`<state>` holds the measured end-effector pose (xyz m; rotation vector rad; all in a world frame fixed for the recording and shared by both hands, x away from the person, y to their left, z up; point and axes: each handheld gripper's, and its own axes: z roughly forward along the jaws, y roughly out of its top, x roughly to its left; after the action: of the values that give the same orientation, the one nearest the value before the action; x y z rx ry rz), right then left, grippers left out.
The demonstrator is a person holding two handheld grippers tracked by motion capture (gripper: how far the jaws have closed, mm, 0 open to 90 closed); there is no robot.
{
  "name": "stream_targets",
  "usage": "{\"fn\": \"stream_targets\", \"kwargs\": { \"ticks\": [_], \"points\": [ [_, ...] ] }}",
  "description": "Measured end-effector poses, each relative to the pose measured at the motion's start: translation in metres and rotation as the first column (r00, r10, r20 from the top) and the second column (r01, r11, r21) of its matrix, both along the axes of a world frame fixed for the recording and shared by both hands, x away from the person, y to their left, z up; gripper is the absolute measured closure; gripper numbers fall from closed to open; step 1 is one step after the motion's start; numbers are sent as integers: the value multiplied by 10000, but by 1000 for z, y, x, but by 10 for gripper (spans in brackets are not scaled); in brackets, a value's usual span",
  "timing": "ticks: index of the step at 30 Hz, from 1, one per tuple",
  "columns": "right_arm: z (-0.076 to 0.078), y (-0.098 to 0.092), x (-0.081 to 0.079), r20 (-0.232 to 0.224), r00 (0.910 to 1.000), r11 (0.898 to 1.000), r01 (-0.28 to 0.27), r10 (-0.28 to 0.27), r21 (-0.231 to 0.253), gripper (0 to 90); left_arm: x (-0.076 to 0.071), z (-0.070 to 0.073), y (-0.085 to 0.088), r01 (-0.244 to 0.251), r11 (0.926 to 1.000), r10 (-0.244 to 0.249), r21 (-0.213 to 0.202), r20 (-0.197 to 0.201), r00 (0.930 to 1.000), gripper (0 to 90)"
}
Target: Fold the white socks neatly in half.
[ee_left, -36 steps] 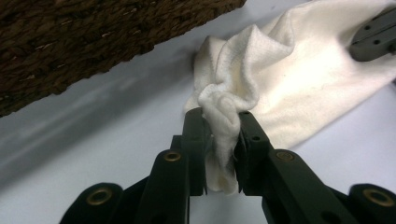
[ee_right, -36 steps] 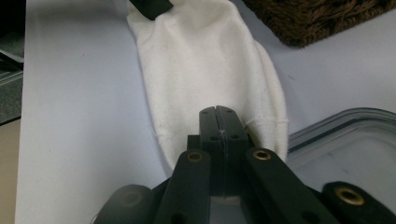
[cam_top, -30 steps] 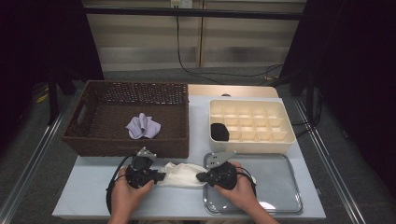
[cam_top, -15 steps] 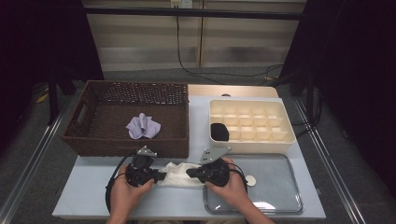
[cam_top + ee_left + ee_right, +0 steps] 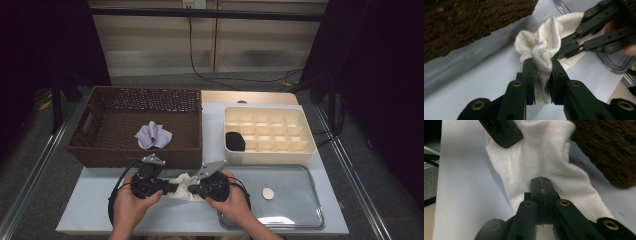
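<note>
The left gripper (image 5: 543, 65) pinches a bunched fold of the white sock (image 5: 546, 47), which lies on the table (image 5: 165, 220) just in front of the wicker basket (image 5: 100, 150); the right gripper (image 5: 541, 183) has its jaws pressed fully together on the sock's flat cloth, any fabric caught between them too thin to make out; in the high view hands cover most of the sock; beyond, a lilac cloth (image 5: 153, 135) sits in the basket, and a dark item (image 5: 235, 141) fills one divided tray (image 5: 300, 150) compartment, its nature unclear.
</note>
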<state>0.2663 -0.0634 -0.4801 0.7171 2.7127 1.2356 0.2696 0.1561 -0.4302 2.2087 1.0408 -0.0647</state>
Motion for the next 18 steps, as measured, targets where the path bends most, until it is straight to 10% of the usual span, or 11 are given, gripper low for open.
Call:
{"fn": "stream_targets", "kwargs": {
  "ticks": [8,18],
  "points": [
    [-1,7,3,-133,9999,9999,-1,3,159,900,-1,2,-6,171,9998,-171,58,-19,9999,776],
    [16,-37,-2,123,9991,9992,401,-401,38,900,0,0,-17,283,9991,-282,325,-28,9996,773]
  ]
}}
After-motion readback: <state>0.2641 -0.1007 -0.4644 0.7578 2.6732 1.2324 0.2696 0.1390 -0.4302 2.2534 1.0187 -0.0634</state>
